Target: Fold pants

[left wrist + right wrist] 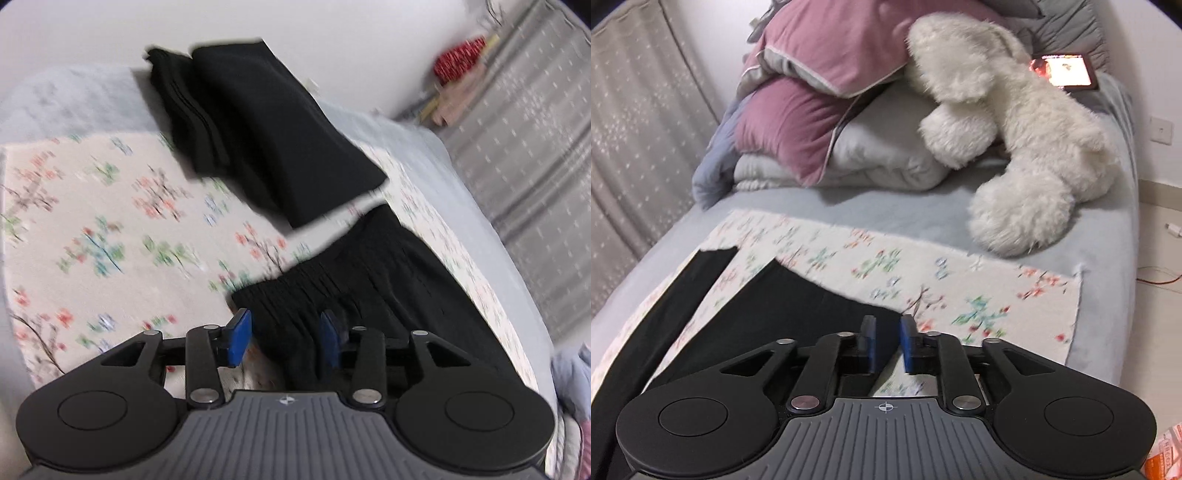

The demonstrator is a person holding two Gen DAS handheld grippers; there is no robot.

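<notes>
Right wrist: plush toy (1027, 140) and pillows (820, 96) crowd bed (886, 218)

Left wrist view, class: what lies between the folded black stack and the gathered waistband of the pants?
Only a bare strip of floral cloth separates folded stack from waistband, in the left wrist view.

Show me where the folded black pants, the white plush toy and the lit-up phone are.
folded black pants (273, 136), left wrist view, middle of the top folded panel.
white plush toy (1034, 122), right wrist view, middle of its furry body.
lit-up phone (1065, 68), right wrist view, centre of its glowing screen.
</notes>
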